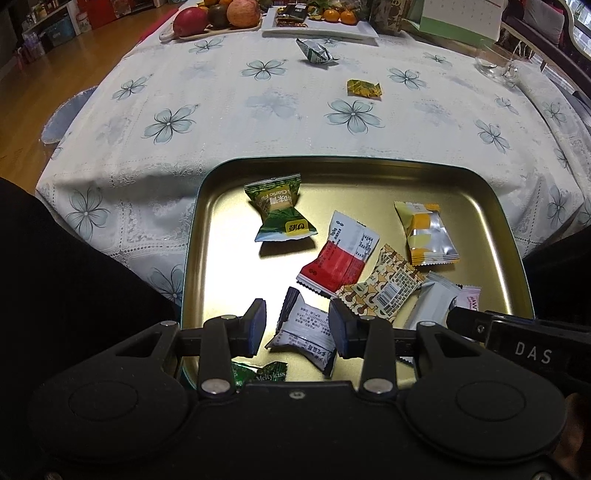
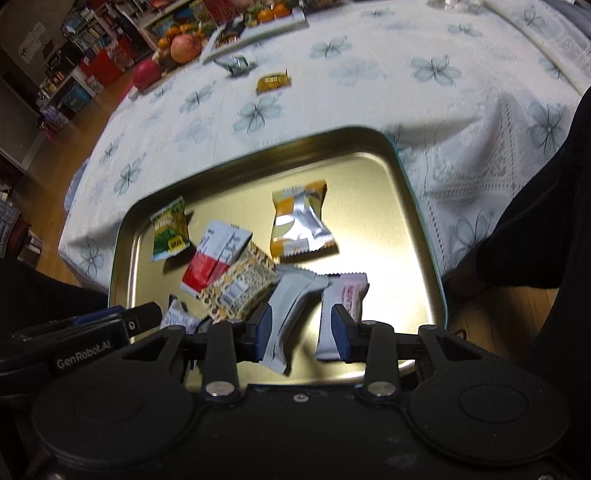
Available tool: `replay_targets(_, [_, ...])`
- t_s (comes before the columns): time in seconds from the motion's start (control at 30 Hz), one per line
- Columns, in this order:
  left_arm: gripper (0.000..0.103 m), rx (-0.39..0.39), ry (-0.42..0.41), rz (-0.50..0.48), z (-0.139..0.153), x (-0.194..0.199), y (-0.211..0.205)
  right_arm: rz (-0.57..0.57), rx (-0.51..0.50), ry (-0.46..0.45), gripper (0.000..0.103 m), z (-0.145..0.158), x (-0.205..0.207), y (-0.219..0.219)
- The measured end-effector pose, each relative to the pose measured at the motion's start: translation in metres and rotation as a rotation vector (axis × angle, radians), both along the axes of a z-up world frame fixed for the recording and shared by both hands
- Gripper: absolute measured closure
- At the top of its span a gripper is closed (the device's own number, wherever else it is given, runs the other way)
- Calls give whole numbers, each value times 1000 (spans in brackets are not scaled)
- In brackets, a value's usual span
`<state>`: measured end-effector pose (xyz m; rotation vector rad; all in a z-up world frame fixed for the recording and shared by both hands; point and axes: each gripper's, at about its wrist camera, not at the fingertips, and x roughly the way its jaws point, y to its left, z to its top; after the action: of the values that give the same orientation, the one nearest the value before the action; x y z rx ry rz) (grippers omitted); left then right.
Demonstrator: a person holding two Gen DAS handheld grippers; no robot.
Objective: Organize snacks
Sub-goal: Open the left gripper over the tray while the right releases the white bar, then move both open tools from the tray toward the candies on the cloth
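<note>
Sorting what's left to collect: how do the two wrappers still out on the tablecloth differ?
The gold wrapper is small, flat and rectangular; the green-and-silver wrapper is larger, crumpled and peaked. The gold one lies nearer the tin tray, the green-and-silver one near the white plate. Both lie outside the tray, untouched.

Both grippers, left (image 1: 297,326) and right (image 2: 302,334), point steeply down, fingers parted.

Home dining room: floral tablecloth (image 1: 258,110), fruit plate (image 1: 207,33), cluttered shelves (image 2: 85,48).
</note>
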<state>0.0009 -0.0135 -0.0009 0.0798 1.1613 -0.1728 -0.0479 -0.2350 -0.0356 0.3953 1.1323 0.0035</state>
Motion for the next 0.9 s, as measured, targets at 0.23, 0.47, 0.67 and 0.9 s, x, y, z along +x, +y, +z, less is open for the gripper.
replay_targets(0.23, [56, 59, 100, -28, 4, 16, -5, 57, 36, 123, 64, 7, 19, 4])
replay_targets(0.47, [56, -12, 161, -35, 20, 49, -2, 117, 21, 146, 62, 29, 58, 3])
replay_targets(0.67, [56, -11, 141, -23, 32, 85, -3, 106, 24, 134, 62, 44, 105, -6])
replay_targets(0.9, [56, 3, 104, -2, 40, 136, -9, 69, -17, 97, 62, 54, 172, -16])
